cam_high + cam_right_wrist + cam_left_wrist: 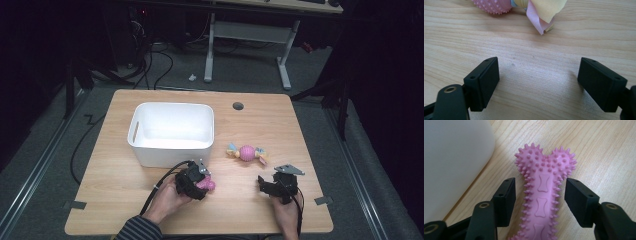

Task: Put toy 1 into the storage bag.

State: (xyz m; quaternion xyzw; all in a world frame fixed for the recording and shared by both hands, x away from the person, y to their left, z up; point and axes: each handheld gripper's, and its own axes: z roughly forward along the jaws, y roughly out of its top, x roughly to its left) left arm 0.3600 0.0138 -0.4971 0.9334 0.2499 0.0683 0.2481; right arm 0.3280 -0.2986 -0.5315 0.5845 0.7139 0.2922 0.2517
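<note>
Pink spiky bone toy [543,195] lies lengthwise between the left gripper [540,195] jaws, apart and not yet pressing; right gripper [537,82] jaws gape over bare table [529,50].

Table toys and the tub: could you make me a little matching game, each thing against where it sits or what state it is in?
Things:
1. pink spiky bone
2. white tub
3. pink ball toy
4. right gripper

Places or states:
a. lies on bare wood between the tub and the right gripper
b. between the left gripper's jaws, not yet pinched
c. jaws wide open, nothing between them
d. stands at the table's left half

Pairs: 1-b, 2-d, 3-a, 4-c
</note>
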